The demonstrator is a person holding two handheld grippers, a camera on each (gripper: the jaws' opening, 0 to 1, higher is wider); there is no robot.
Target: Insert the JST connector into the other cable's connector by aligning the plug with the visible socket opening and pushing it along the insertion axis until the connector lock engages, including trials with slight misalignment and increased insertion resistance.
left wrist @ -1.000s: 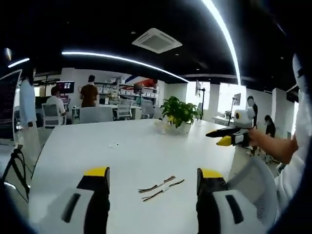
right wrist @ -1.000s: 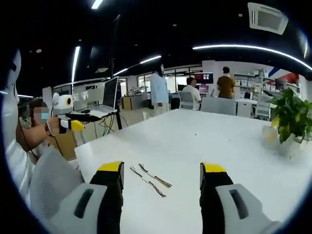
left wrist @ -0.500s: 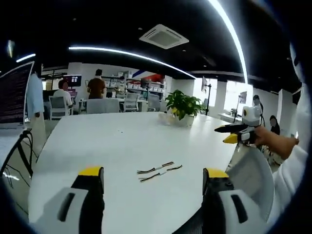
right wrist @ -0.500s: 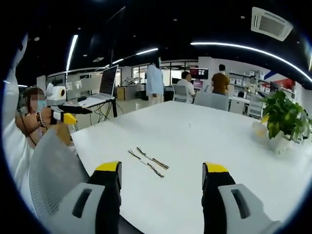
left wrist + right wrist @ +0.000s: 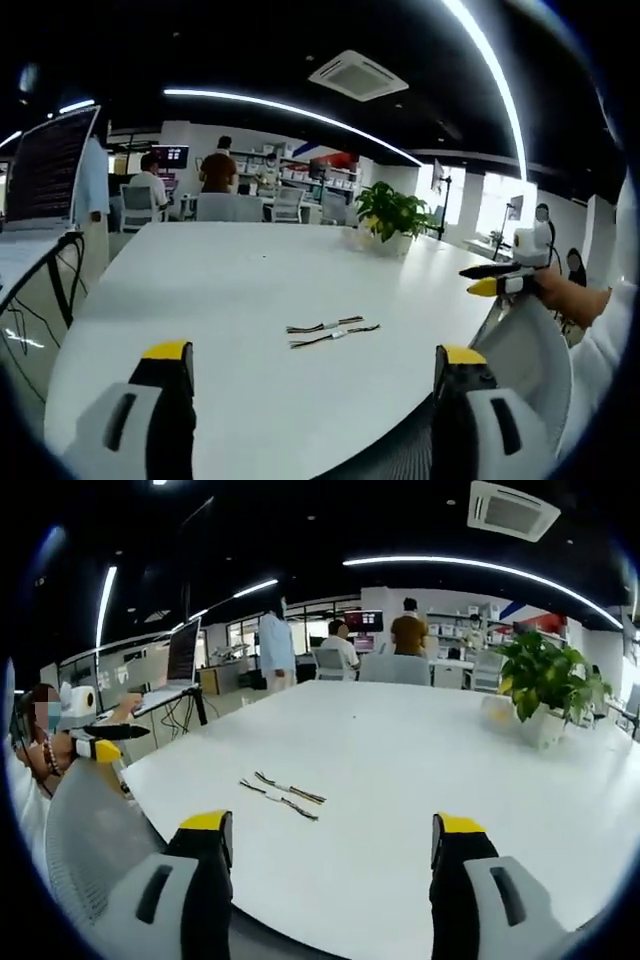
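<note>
**Both grippers wide open above the desk, 2 cables lying untouched**

I hold my left gripper [image 5: 315,400] over the near edge of the white desk [image 5: 240,280], its 2 yellow-tipped jaws spread wide with nothing between them. My right gripper [image 5: 330,865] stands the same way in its own view: jaws far apart, holding nothing, also over the desk's near edge.

The 2 cables [image 5: 332,332] lie on the desk side by side, just beside each other and roughly parallel, thin dark wires with a pale connector partway along each one. In the right gripper view the cables [image 5: 280,795] sit nearer the desk's left edge, well apart from both my grippers. I cannot tell plug from socket at this range.

A potted plant [image 5: 543,685] stands on the desk, well beyond the cables. In the left gripper view my other gripper [image 5: 510,280] enters from the right, held in my hand beside the desk's edge, above a grey mesh chair back [image 5: 525,350]. Beyond the desk, several people [image 5: 408,635] stand or sit among office chairs.
</note>
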